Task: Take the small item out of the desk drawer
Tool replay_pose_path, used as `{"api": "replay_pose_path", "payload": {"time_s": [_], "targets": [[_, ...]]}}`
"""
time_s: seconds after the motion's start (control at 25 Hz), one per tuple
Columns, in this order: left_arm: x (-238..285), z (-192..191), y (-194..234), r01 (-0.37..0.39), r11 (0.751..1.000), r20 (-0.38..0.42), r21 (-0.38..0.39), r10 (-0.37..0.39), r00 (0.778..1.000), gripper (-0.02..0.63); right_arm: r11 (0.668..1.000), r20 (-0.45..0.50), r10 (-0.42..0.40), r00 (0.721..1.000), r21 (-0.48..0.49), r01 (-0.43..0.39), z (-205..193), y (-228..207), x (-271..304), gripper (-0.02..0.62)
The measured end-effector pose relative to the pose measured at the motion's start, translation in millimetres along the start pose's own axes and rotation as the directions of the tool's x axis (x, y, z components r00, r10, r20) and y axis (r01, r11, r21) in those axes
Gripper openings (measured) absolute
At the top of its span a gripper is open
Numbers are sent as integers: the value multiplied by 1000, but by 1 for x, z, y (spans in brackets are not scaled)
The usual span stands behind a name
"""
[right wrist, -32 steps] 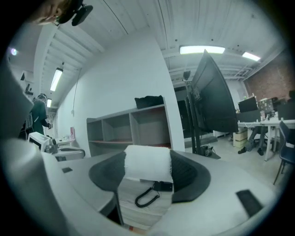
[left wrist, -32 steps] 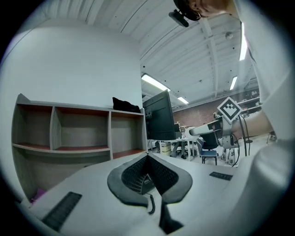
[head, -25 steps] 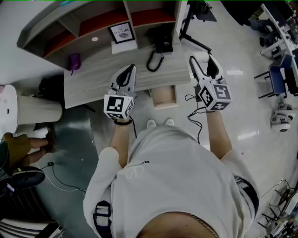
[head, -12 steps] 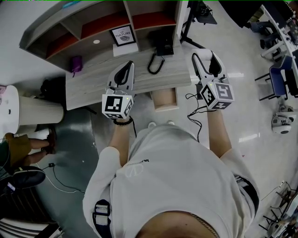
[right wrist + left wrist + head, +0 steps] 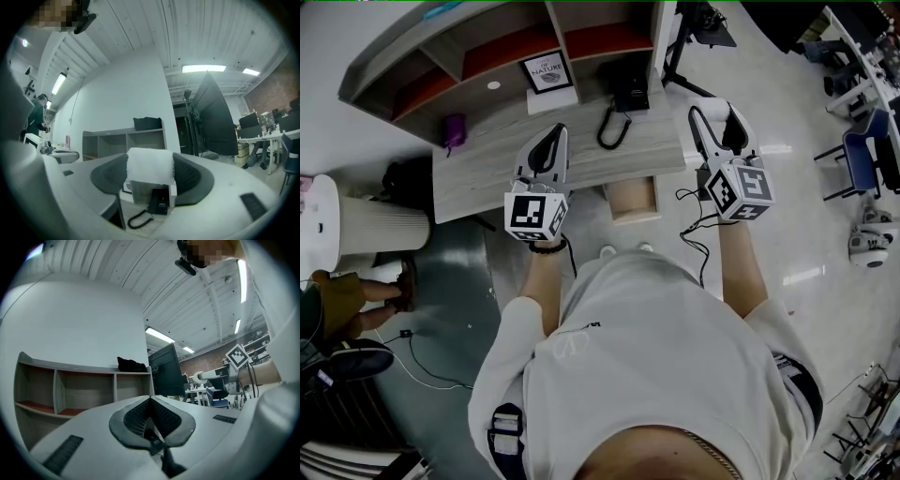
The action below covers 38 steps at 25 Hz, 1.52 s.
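Note:
In the right gripper view a small white roll (image 5: 150,170) with a soft, cloth-like surface sits between the dark pads (image 5: 192,176) of my right gripper (image 5: 151,178), which is shut on it. The head view has that gripper (image 5: 717,120) raised past the right end of the grey wooden desk (image 5: 497,159). The desk drawer (image 5: 633,197) stands pulled out below the desk's front edge, its inside pale and bare as far as I can see. My left gripper (image 5: 551,136) hovers over the desk's middle. Its jaws (image 5: 150,401) meet, with nothing between them.
A black phone (image 5: 628,89) with a curled cord, a framed sign (image 5: 546,73) and a purple object (image 5: 453,127) sit on the desk under a shelf hutch (image 5: 487,52). A white ribbed cylinder (image 5: 375,225) and a person (image 5: 337,300) are left; chairs (image 5: 862,150) right.
Both grippers have drifted slightly away from my body, the left a little leftward and the right a little rightward. The right gripper's hold is unchanged.

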<state>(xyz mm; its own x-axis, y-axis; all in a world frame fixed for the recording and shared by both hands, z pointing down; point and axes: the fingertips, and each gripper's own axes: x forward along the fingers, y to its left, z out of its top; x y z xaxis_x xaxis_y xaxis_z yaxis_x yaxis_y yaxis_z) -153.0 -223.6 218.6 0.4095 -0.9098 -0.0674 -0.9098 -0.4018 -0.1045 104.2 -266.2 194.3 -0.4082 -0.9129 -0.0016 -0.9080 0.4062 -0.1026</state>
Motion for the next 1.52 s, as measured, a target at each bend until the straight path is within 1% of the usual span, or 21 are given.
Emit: {"api": "replay_pose_path", "payload": {"time_s": [0.56, 1.12, 1.52], "targets": [[-1, 2, 5, -12, 1000, -2, 0, 12, 1000, 0, 1000, 2, 11, 1000, 20, -11, 2, -2, 2, 279], [1, 3, 11, -15, 1000, 9, -10, 15, 1000, 0, 1000, -27, -19, 999, 5, 20, -2, -6, 5, 272], [-4, 2, 12, -24, 1000, 17, -17, 24, 1000, 0, 999, -26, -35, 999, 15, 35, -4, -9, 2, 270]]}}
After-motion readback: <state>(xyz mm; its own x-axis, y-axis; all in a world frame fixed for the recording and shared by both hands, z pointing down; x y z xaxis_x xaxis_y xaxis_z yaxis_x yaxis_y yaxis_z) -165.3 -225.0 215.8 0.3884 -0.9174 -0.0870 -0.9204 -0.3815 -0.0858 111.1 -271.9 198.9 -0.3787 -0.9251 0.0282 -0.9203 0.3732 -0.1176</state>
